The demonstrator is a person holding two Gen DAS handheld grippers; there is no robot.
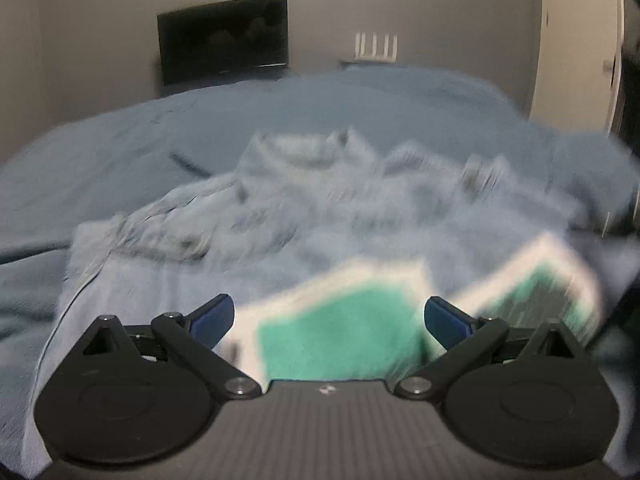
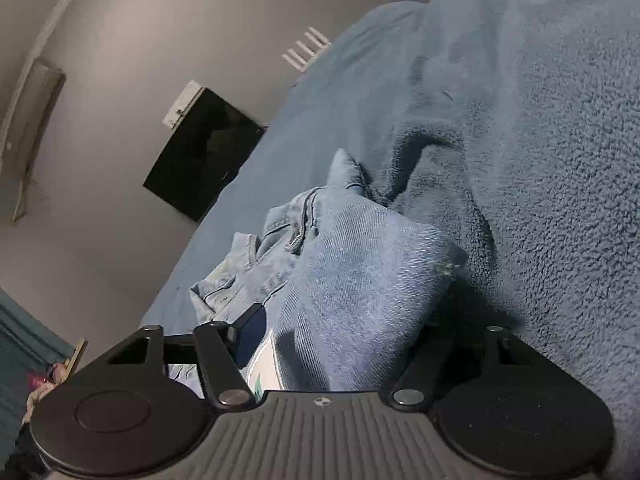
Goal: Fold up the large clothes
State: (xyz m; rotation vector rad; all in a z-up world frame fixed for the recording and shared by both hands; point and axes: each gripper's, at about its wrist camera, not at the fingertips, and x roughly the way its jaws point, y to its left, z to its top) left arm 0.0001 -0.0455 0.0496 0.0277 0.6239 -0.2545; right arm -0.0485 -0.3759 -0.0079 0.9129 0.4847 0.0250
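Observation:
A light blue denim garment (image 1: 300, 200) lies rumpled on a blue fleece blanket (image 1: 360, 100); the left wrist view is blurred. My left gripper (image 1: 328, 316) stands wide open just above the cloth's near edge. A green and white flat piece (image 1: 340, 336) shows in the gap between its fingers, and I cannot tell what it is. In the right wrist view a raised fold of the denim garment (image 2: 360, 260) fills my right gripper (image 2: 348, 320), which is shut on it. The fold hides the right finger. A strip of the green and white piece (image 2: 264, 364) sits against the left finger.
The blanket (image 2: 560, 160) bunches into thick ridges beside the garment. A black screen (image 1: 224, 40) and a white router (image 1: 376, 46) stand against the grey wall beyond the bed. A pale door (image 1: 576, 60) is at the right.

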